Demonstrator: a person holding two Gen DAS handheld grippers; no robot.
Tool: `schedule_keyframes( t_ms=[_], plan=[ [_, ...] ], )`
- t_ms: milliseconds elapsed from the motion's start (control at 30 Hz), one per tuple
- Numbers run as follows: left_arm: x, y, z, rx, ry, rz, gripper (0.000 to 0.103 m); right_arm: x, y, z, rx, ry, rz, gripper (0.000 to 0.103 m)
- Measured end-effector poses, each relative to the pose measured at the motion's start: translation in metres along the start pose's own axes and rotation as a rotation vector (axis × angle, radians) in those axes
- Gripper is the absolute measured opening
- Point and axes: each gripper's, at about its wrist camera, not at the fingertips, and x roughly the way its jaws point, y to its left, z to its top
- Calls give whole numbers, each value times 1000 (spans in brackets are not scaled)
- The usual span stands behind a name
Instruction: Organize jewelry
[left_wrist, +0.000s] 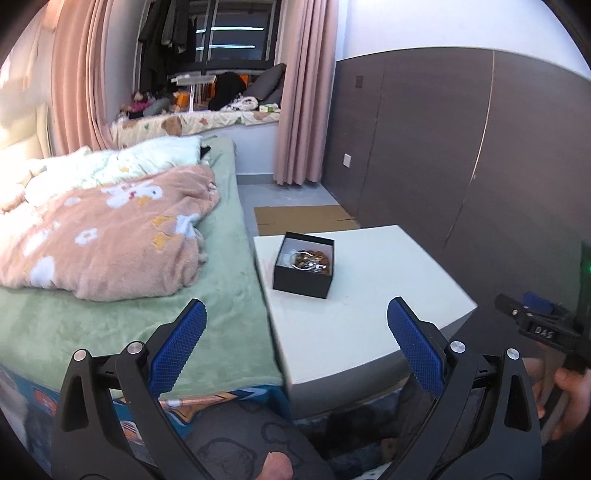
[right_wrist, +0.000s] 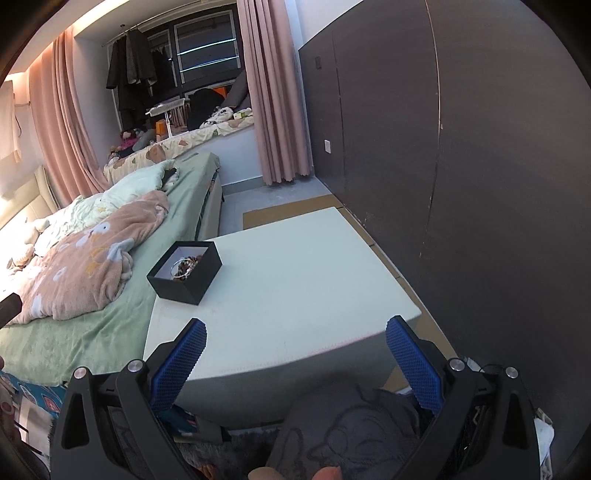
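Our left gripper (left_wrist: 295, 328), black-framed with blue ribbed pads, has its jaws spread wide with nothing between them; it hangs over the near edge where the bed meets the table. Our right gripper (right_wrist: 295, 339), of the same make, is likewise spread and empty, held back above the near edge of the white square-topped low table (right_wrist: 295, 288).

Further out, on the table's far left part and just beside the green-covered bed (left_wrist: 122, 306), stands the small black open-topped cardboard box (left_wrist: 301, 282). Inside it lies the jewelry (left_wrist: 308, 260): a tangle of brown beads and silvery rings or bangles, heaped together on a pale lining. No piece shows on the bare tabletop.

This fits either jewelry already gathered into the box, or a jumble waiting to be sorted; we cannot tell which. If anything is to be handled, we judge it best to steady the light box with one gripper and pinch a single strand with the other, lifting slowly, since tangled beads may drag neighbours along.
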Motion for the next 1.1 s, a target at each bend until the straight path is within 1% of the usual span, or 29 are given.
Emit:
schedule_keyframes(
  t_ms=[67,200,267,400,733,1100],
  plan=[
    [-3,-2,-2,15,-10,12,98,-4,2,-6,-7,-10,-4,95],
    [-8,-3,-2,22,-25,13,98,-6,8,-10,-9,-8,21,95],
    [-11,-3,-1,22,-30,13,98,-4,13,-9,-19,18,65,95],
    [-11,-1,-1,14,-29,2,98,-5,25,-13,-75,20,81,95],
    [-7,-3,-5,15,-20,-8,98,-14,29,-11,-75,-22,94,95],
    [-5,-1,-7,8,-22,-5,98,-16,30,-10,-86,-29,109,95]
  ],
)
